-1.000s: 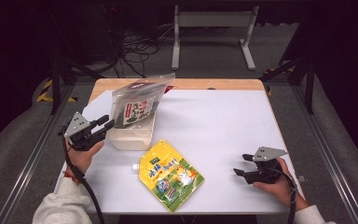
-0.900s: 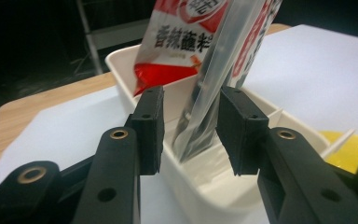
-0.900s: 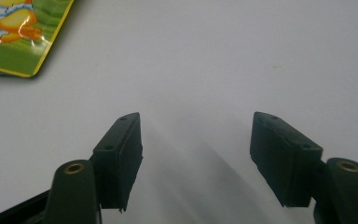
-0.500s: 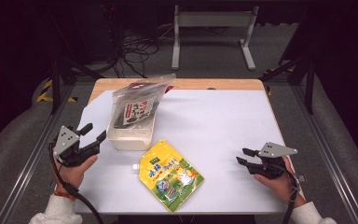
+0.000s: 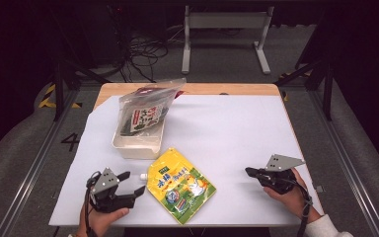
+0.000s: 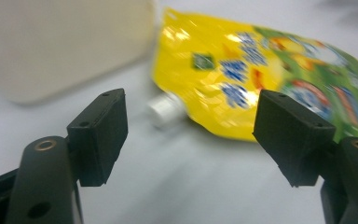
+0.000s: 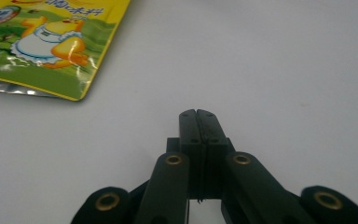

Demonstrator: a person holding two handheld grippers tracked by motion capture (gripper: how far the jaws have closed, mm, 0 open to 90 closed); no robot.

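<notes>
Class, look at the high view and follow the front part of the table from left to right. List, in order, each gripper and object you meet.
left gripper → white cap → yellow pouch → right gripper

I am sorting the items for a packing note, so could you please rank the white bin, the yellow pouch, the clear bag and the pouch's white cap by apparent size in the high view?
1. Yellow pouch and clear bag: look alike, unranked.
2. White bin, partly covered by the bag.
3. White cap, smallest.
</notes>
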